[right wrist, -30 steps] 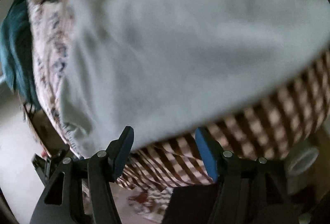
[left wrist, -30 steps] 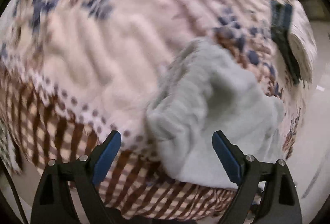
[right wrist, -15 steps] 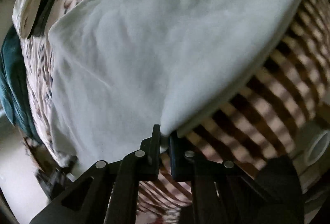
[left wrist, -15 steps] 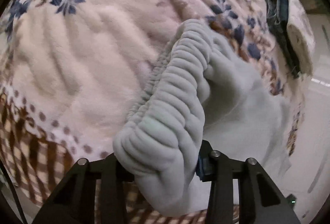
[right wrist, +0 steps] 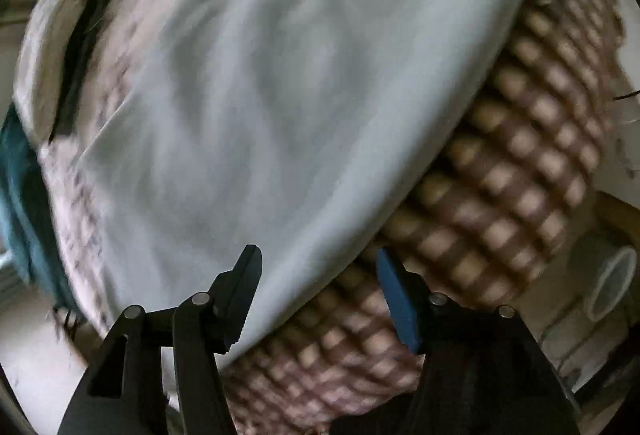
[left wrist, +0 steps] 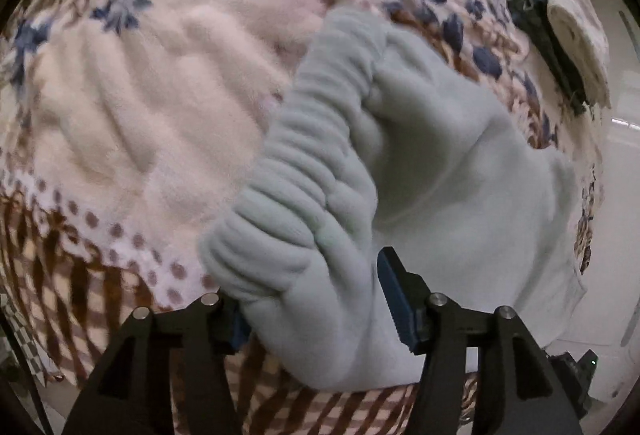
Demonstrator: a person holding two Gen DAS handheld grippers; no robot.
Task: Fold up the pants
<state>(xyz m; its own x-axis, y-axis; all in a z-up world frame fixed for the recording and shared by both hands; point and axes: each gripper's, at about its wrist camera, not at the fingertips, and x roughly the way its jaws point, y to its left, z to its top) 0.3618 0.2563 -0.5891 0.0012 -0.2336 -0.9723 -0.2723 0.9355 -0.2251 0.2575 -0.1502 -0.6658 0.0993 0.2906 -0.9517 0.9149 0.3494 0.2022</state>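
Pants [left wrist: 452, 155] lie on the blanket [left wrist: 168, 107] that covers the bed, and I see them as a pale grey-green fleece, soft and matte. From my left camera the gathered waistband [left wrist: 304, 195] is the nearest part: a thick ribbed roll of elastic puckers, running from low near my tongs up and away toward the middle of the picture, with the smoother body of the garment spreading off to the right. My left gripper [left wrist: 312, 299] has that waistband bunched between its blue pads; its jaws have just been opening a little, the right pad stands clear of the cloth and the left one is buried behind it, so I cannot tell whether it still pinches. From my right camera the pants [right wrist: 288, 107] are a broad flat sheet with soft shallow creases, the long axis running diagonally from lower left to upper right, one straight edge lying along the brown checked border of the blanket [right wrist: 500, 203]. My right gripper [right wrist: 316, 295] has just been opening; its jaws stand apart over that edge, holding nothing. The blanket is plush, cream with blue flowers in its middle. Folded clothes [left wrist: 556, 23], dark and cream, sit at the far edge.
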